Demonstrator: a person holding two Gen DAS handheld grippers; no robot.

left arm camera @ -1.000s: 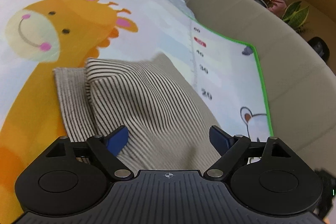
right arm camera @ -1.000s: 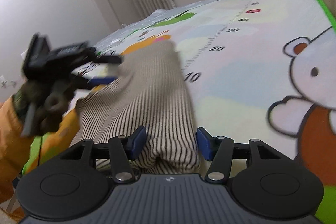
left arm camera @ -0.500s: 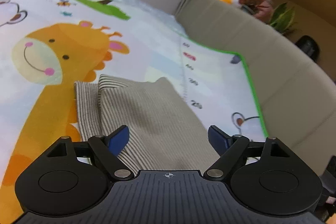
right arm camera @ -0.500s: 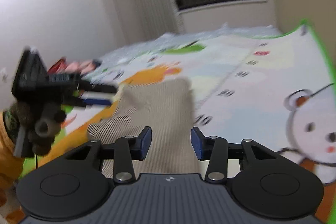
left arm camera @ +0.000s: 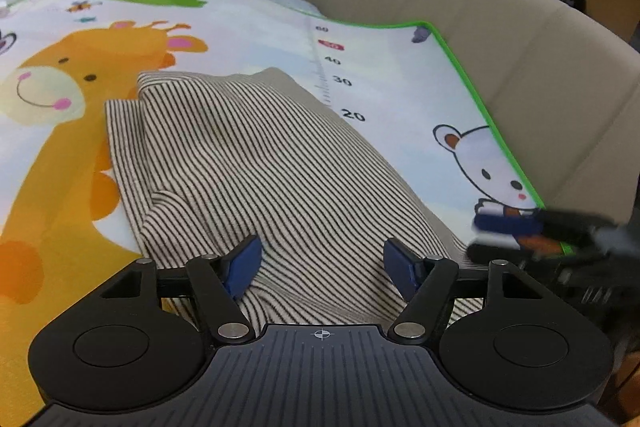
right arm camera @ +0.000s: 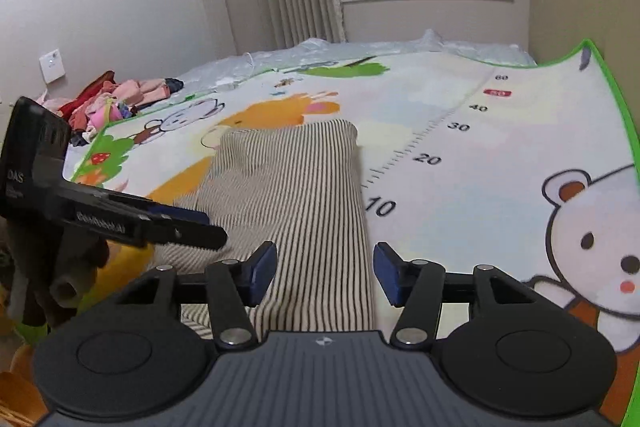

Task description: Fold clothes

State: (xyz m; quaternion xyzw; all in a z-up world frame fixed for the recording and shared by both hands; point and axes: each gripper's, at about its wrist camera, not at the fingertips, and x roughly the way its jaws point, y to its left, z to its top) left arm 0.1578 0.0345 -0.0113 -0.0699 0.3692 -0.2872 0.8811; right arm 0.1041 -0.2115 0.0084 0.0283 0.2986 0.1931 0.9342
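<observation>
Two grippers hover over one folded striped garment point(left arm camera: 256, 163) on the play mat point(left arm camera: 392, 67). Left gripper point(left arm camera: 322, 267): jaws apart, just been narrowing, cloth beneath and between them, unpinched. Right gripper point(right arm camera: 325, 273): jaws apart, just been widening, the garment's near edge apparently lying loose between them. A clothes pile point(right arm camera: 116, 99) lies far left.

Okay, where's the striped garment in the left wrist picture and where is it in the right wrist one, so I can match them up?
Left wrist: the striped garment fills the centre, running from mid-frame down between the left gripper fingers.
Right wrist: it lies centre, slightly left, running down to the right gripper.
Shared landmark: the printed ruler on the mat, just right of the garment in both.
</observation>
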